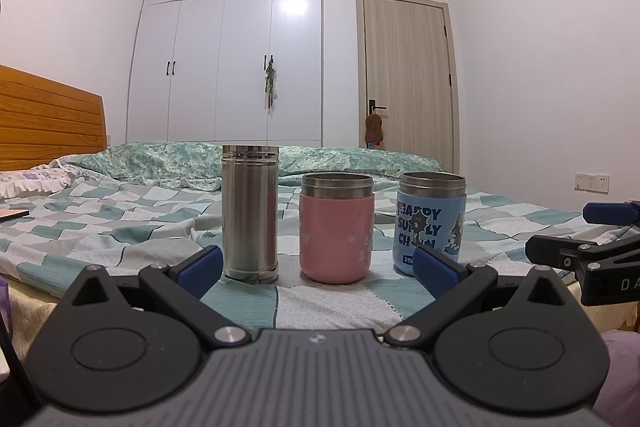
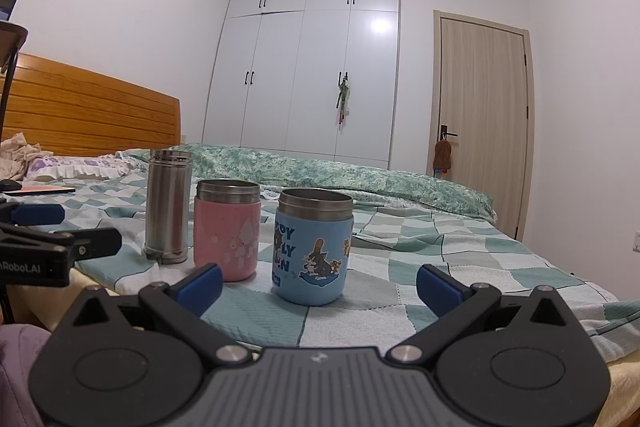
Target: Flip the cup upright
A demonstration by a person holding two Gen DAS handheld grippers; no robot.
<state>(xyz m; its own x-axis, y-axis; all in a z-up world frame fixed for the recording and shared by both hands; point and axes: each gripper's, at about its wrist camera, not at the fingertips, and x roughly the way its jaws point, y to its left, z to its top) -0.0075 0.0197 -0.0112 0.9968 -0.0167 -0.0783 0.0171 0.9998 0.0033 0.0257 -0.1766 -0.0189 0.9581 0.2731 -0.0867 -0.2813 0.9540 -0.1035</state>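
Seemingly done — tall steel flask (image 1: pixel 250 213), pink cup (image 1: pixel 336 229), blue cartoon cup (image 2: pixel 313 247) standing upright at twelve o'clock; left gripper (image 1: pixel 318 269) and right gripper (image 2: pixel 319 285) idling, spread wide, empty.

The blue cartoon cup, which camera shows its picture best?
The right wrist view: the blue cartoon cup stands nearest, unobstructed, cat drawing clear. In the left wrist view the same cup is off to the side, its base hidden behind a tong finger.

The left blue finger pad hides part of the blue cup (image 1: pixel 431 223)'s lettering; the steel flask (image 1: pixel 250 213)'s orientation is unclear.
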